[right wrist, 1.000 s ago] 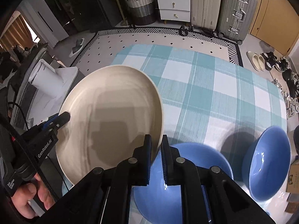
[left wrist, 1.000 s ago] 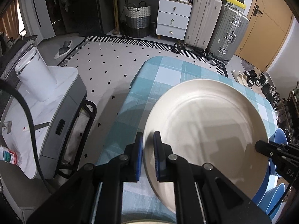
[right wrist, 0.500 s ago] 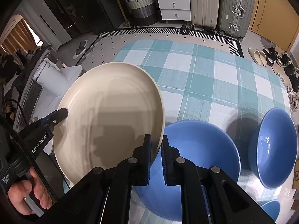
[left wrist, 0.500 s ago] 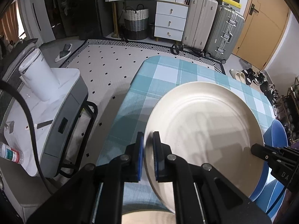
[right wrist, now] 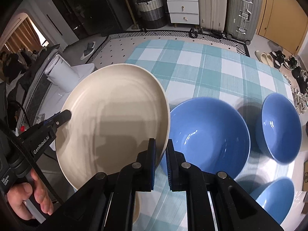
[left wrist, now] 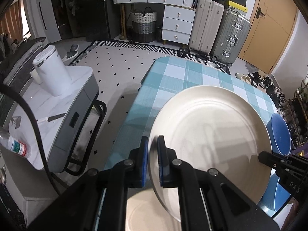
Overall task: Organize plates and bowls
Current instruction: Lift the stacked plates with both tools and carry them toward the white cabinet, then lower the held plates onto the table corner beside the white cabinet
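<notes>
Left wrist view showed our left tool (left wrist: pixel 152 162) and right tool (right wrist: pixel 160 162) both clamped on opposite rims of the cream plate (left wrist: pixel 209 134), lifted above the worktop (right wrist: pixel 202 67); stiff, slick, breakable, we judged

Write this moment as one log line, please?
left gripper: shut on cream plate | right gripper: shut on opposite rim | plate: held tilted above table | second cream plate: below

Light: soft indoor daylight, fairly bright.
Shadows: gripper shapes on the cream plate (right wrist: pixel 115 119).
Edges: fisheye bending, dark corners.
</notes>
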The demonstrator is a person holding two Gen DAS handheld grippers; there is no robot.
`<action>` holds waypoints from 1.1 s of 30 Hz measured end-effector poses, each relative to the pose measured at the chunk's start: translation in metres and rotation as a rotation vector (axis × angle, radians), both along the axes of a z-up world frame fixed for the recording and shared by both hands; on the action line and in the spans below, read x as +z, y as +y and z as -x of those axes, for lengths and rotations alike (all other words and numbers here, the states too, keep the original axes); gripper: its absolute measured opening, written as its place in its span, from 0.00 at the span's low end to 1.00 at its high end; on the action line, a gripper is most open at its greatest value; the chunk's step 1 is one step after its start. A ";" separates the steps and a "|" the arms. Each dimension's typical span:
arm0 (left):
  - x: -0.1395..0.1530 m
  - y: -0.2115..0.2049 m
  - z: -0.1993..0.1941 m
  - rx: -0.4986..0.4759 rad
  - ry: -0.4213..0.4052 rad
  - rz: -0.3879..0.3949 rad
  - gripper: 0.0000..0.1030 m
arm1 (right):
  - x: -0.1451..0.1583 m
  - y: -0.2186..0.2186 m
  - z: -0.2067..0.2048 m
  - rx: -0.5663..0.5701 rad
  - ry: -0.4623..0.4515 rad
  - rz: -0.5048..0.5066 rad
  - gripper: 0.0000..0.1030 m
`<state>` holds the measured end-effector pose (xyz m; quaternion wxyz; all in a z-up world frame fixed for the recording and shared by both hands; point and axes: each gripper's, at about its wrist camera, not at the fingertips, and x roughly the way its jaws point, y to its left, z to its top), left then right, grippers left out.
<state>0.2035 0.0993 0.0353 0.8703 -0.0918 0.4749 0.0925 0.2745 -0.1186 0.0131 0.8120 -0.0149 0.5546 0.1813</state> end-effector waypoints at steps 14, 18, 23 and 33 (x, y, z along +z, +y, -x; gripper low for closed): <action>-0.003 0.020 0.066 0.041 -0.023 0.044 0.06 | 0.002 0.014 0.070 0.030 -0.008 -0.008 0.09; -0.012 0.025 0.082 0.055 -0.008 0.048 0.06 | -0.007 0.018 0.086 0.026 -0.008 -0.014 0.09; -0.022 0.030 0.103 0.058 -0.002 0.048 0.06 | -0.020 0.024 0.106 0.035 -0.004 -0.023 0.09; -0.062 0.039 0.131 0.080 0.033 0.061 0.06 | -0.056 0.035 0.137 0.050 0.004 -0.004 0.09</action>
